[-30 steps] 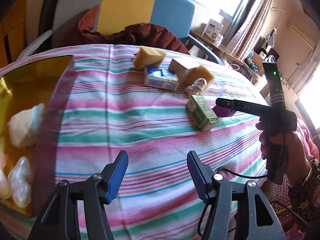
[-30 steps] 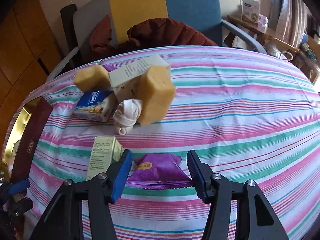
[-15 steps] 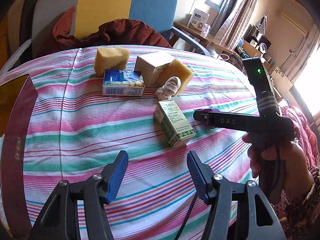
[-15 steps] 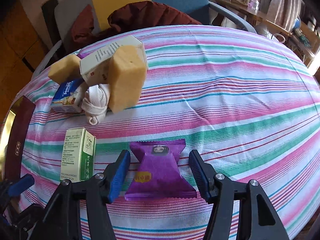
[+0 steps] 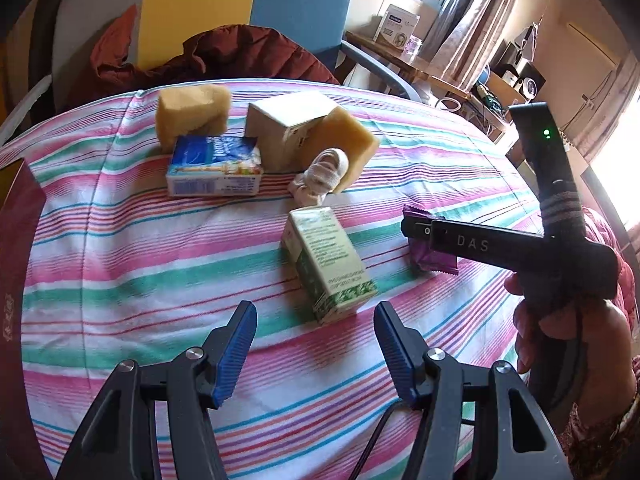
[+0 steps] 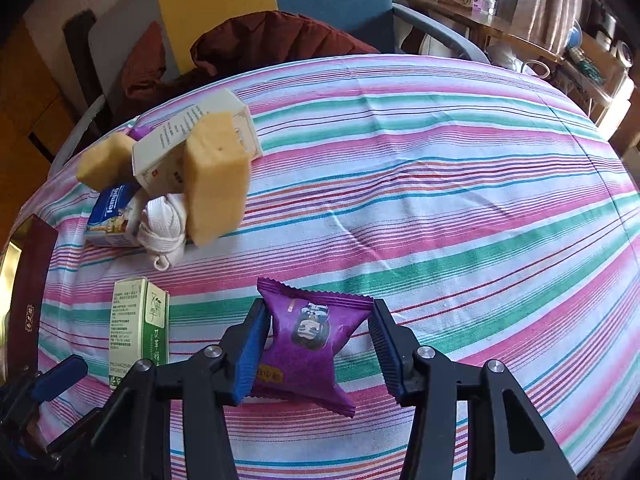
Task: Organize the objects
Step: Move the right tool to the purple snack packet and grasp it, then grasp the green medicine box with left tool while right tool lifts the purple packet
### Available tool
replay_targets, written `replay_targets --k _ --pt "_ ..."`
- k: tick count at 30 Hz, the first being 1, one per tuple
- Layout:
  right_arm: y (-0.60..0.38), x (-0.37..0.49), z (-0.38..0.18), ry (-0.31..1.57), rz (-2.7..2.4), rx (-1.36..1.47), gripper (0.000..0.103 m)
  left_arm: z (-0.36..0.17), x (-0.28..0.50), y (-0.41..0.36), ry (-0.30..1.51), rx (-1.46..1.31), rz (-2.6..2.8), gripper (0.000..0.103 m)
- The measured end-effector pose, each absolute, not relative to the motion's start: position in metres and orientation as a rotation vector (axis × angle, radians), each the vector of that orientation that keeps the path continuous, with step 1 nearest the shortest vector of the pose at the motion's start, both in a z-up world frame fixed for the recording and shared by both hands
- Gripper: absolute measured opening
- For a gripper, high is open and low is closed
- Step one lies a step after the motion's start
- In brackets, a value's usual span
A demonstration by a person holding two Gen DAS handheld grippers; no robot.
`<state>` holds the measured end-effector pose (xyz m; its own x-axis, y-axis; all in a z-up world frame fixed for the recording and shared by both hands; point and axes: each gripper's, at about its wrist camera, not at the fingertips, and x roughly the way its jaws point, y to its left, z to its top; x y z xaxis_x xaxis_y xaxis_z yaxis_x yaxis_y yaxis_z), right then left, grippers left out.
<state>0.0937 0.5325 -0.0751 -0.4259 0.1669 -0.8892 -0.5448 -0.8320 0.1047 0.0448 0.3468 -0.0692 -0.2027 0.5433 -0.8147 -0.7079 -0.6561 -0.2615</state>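
Purple foil snack packet (image 6: 308, 344) on striped bench (image 6: 440, 208), right gripper (image 6: 316, 350) fingers apart, straddling it; left gripper (image 5: 316, 346) fingers apart, idle near green carton (image 5: 326, 262). Grasp step; next: close, lift.

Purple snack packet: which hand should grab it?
Right. The right tool is open and already straddles the purple snack packet. The left tool is open and empty, facing the green box instead.
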Motion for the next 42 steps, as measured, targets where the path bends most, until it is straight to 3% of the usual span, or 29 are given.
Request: replay_targets --k 11,13,15,20,28,42 --pt "0.535 0.096 -0.072 0.583 2.265 -1.346 0.051 -0.085 0.032 0.387 0.296 -1.204 1.972 0.062" --pt "0.531 0.096 -0.072 0.590 2.277 -1.349 0.051 -0.089 0.030 0.384 0.319 -1.194 1.991 0.055" --pt "0.527 0.094 -0.070 0.595 2.290 -1.349 0.051 -0.091 0.027 0.377 0.329 -1.175 2.020 0.040" --pt "0.518 0.091 -0.068 0.566 2.319 -1.356 0.051 -0.091 0.024 0.356 0.335 -1.131 2.051 0.030" --pt "0.509 0.080 -0.075 0.531 2.358 -1.363 0.050 -0.096 0.043 0.337 0.421 -0.993 2.086 0.030" --pt "0.480 0.075 -0.074 0.485 2.504 -1.373 0.050 -0.091 0.027 0.288 0.112 -1.102 2.067 0.030"
